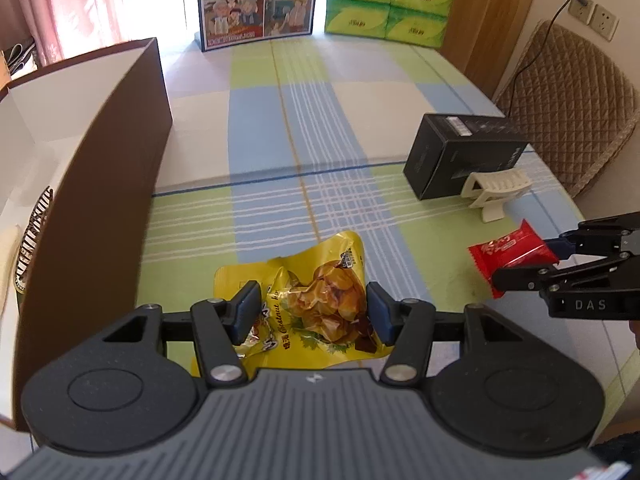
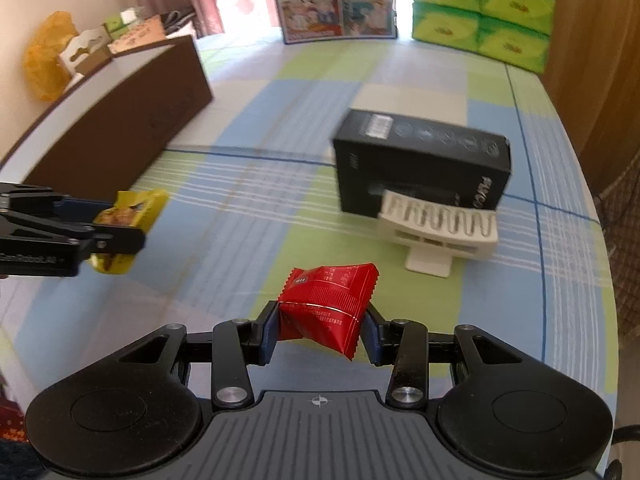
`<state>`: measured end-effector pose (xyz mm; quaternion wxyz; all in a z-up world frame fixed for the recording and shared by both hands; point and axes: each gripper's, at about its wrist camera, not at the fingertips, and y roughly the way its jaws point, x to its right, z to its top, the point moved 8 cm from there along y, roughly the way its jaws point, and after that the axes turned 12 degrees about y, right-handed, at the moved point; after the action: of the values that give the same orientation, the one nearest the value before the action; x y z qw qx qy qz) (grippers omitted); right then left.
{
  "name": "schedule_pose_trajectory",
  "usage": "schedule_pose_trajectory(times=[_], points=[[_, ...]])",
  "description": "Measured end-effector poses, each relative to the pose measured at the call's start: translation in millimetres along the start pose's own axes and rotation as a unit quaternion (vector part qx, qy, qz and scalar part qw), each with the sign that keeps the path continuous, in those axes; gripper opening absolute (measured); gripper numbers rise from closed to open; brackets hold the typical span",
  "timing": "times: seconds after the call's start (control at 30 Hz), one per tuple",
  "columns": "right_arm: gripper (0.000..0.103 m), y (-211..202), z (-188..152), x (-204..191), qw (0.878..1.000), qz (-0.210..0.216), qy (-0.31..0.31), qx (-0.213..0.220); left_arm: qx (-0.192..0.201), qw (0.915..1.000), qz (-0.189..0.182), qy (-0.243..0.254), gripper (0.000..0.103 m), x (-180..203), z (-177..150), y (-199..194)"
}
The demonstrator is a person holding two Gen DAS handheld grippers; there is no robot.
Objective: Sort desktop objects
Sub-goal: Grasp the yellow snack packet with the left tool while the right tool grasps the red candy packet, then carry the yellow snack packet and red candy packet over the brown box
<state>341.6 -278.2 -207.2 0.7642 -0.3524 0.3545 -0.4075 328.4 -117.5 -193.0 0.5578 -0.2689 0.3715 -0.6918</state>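
Note:
My left gripper (image 1: 314, 308) is shut on a yellow chestnut snack bag (image 1: 316, 292), held just above the checked tablecloth beside the brown box (image 1: 104, 184). It also shows at the left of the right wrist view (image 2: 120, 236), with the yellow bag (image 2: 132, 208) in its fingers. My right gripper (image 2: 320, 334) is shut on a red snack packet (image 2: 332, 304), lifted over the table. From the left wrist view the right gripper (image 1: 532, 260) holds the red packet (image 1: 508, 252) at the right.
A black carton (image 2: 420, 164) lies at the right with a white hair clip (image 2: 436, 228) in front of it. An open brown box (image 2: 120, 120) stands at the left. A picture box (image 2: 336, 4) and green tissue packs (image 2: 484, 8) stand at the back.

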Motion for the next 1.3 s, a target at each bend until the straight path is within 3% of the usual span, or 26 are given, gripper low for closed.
schedule_pose_trajectory(times=[0.8, 1.3], points=[[0.04, -45.9, 9.2, -97.3, 0.994, 0.073, -0.077, 0.029, 0.096, 0.9953, -0.001, -0.017, 0.052, -11.3, 7.9, -99.5], [0.04, -45.6, 23.7, -190.1, 0.98, 0.138, -0.136, 0.045, 0.141, 0.988, 0.043, -0.045, 0.052, -66.4, -5.3, -160.9]])
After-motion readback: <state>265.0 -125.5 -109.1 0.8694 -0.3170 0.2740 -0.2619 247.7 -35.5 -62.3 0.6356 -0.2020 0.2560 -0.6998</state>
